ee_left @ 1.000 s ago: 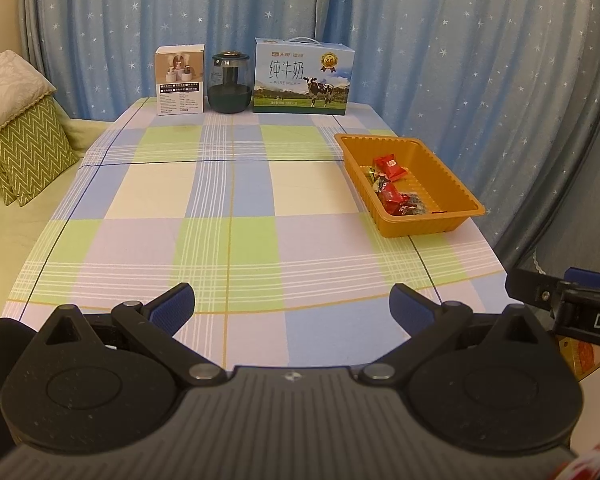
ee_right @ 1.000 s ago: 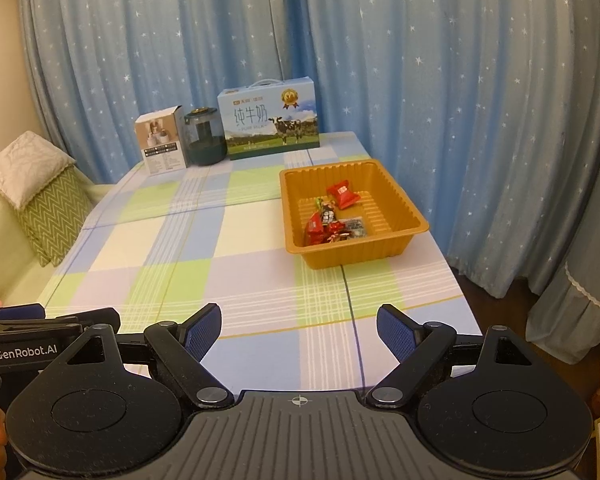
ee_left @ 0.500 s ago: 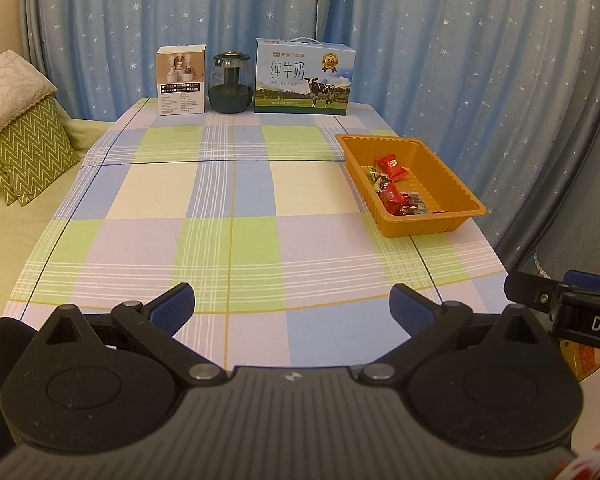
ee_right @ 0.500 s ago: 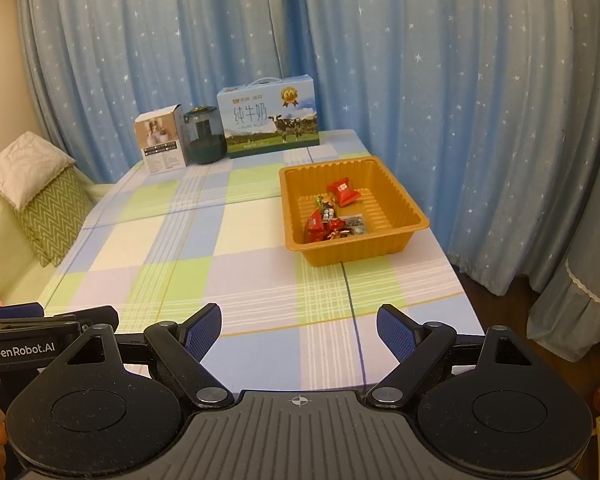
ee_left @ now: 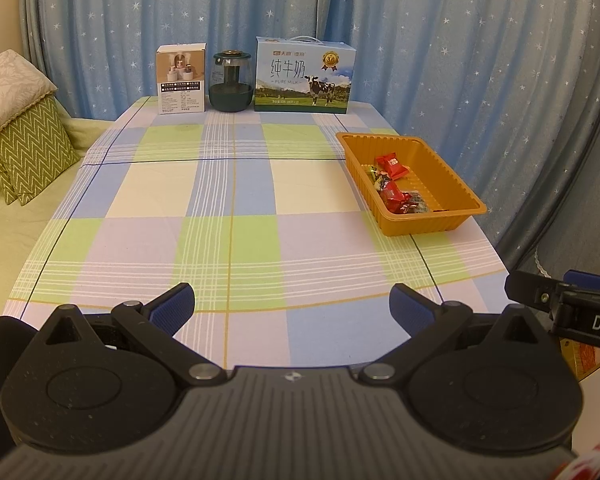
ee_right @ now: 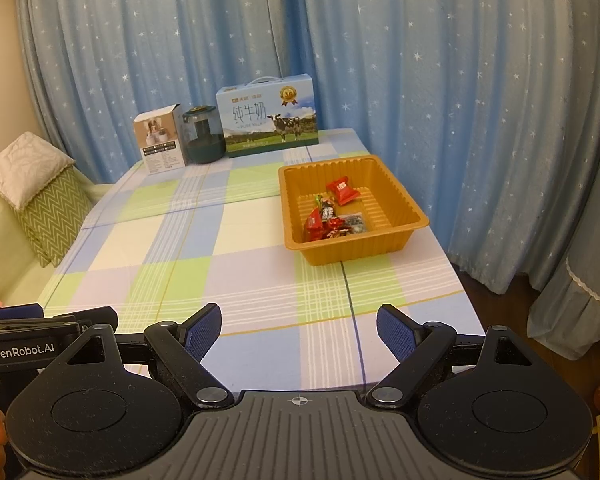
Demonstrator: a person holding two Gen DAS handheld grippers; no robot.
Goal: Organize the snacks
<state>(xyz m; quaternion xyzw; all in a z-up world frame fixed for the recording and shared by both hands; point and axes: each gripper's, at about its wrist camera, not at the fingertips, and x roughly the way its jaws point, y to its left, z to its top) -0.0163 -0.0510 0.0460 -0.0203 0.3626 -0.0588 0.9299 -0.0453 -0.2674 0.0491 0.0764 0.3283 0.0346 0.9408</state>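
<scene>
An orange plastic tray (ee_left: 468, 196) (ee_right: 404, 196) sits on the right side of the checked tablecloth. Several wrapped snacks (ee_left: 396, 192) (ee_right: 332, 216), mostly red, lie inside it. My left gripper (ee_left: 292, 308) hovers open over the table's near edge, nothing between its blue pads. My right gripper (ee_right: 299, 330) is also open and empty, near the front edge and well short of the tray. Each gripper shows at the edge of the other's view.
At the table's far end stand a small white box (ee_left: 181, 79), a dark glass jar (ee_left: 231, 82) and a blue milk carton (ee_left: 305, 76). Green cushions (ee_left: 24, 152) lie on a sofa to the left. Blue starred curtains hang behind and to the right.
</scene>
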